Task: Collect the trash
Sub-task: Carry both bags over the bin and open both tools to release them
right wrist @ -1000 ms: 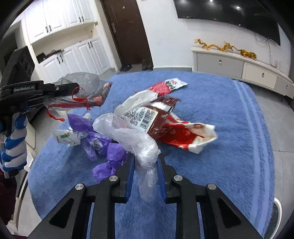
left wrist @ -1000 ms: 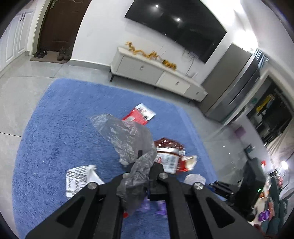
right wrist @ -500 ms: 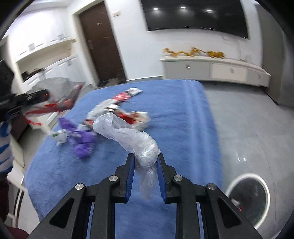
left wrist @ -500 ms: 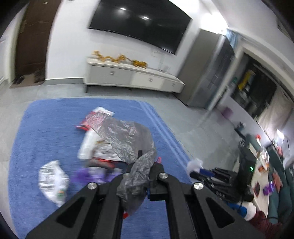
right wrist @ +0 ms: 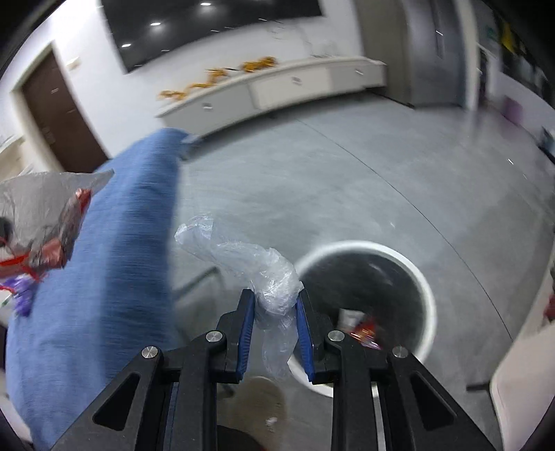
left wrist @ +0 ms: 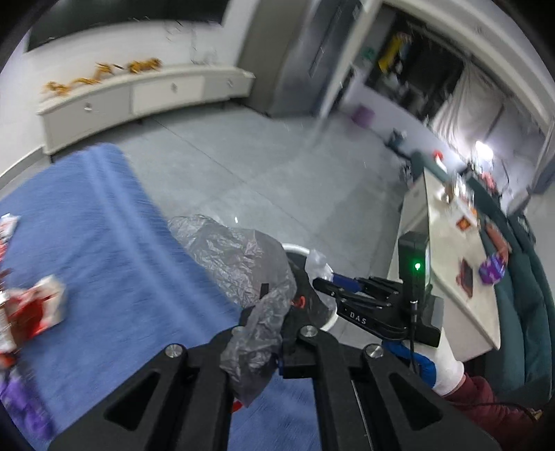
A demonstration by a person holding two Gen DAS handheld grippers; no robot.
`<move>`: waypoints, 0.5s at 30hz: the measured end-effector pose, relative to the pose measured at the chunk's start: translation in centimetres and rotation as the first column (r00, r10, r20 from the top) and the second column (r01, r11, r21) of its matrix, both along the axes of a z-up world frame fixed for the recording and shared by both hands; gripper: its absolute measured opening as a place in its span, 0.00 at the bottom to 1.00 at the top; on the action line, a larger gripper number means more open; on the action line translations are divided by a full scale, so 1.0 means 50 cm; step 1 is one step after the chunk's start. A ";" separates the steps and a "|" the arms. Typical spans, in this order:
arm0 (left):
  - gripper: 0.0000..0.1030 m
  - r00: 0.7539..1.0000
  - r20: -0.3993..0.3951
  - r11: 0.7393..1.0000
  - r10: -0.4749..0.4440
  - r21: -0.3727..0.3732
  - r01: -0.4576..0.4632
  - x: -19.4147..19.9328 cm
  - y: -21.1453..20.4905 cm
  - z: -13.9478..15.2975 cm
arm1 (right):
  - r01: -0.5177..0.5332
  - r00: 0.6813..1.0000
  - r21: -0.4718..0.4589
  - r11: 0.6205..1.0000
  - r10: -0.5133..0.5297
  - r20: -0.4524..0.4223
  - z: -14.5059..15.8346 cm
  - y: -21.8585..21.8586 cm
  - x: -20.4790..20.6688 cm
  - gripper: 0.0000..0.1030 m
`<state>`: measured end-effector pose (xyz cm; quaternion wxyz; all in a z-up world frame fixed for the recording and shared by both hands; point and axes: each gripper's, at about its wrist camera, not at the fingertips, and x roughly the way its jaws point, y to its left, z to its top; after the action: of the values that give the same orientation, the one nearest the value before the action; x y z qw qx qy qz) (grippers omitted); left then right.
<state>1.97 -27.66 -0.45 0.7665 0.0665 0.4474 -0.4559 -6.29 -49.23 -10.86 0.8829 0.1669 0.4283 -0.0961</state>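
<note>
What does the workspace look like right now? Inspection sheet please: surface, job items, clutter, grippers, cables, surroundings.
Surface: blue rug on grey tiled floor.
Job's things: grey plastic bag and clear plastic bag, each held; round white-rimmed bin on the floor with wrappers inside.
Clutter: red-and-white wrappers on the rug, blurred.
Grippers: left gripper shut on the grey plastic bag; right gripper shut on the clear plastic bag, beside the bin's rim.
Cables: thin black lead on the right gripper's unit.
Surroundings: white low cabinet, wall screen, brown door, cluttered table.
</note>
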 end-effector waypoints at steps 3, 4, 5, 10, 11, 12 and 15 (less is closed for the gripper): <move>0.01 0.998 -0.048 0.997 -0.041 0.057 0.044 0.016 -0.106 -0.056 | 0.053 0.998 -0.010 0.999 -0.054 -0.043 -0.039 -0.055 -0.005 0.22; 0.02 0.997 -0.059 0.996 -0.049 0.076 0.054 0.020 -0.141 -0.076 | 0.064 0.997 -0.010 0.998 -0.064 -0.052 -0.049 -0.068 -0.008 0.22; 0.01 0.996 -0.067 0.994 -0.053 0.089 0.059 0.021 -0.163 -0.091 | 0.073 0.995 -0.011 0.997 -0.074 -0.062 -0.057 -0.078 -0.007 0.22; 0.04 0.988 -0.141 0.988 -0.061 0.133 0.080 0.032 -0.265 -0.163 | 0.104 0.989 0.000 0.995 -0.103 -0.106 -0.102 -0.129 0.016 0.23; 0.04 0.985 -0.158 0.986 -0.063 0.140 0.086 0.034 -0.286 -0.177 | 0.108 0.988 0.004 0.994 -0.107 -0.115 -0.111 -0.138 0.021 0.24; 0.04 0.984 -0.168 0.986 -0.064 0.142 0.089 0.032 -0.294 -0.188 | 0.110 0.987 0.007 0.994 -0.108 -0.120 -0.119 -0.145 0.021 0.24; 0.04 0.978 -0.198 0.985 -0.060 0.148 0.090 0.038 -0.326 -0.214 | 0.114 0.984 0.004 0.993 -0.113 -0.138 -0.138 -0.158 0.023 0.24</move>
<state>3.87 -43.94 -11.17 0.6942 0.0988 0.5512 -0.4522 -5.14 -57.12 -17.77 0.8435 0.1891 0.4783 -0.1550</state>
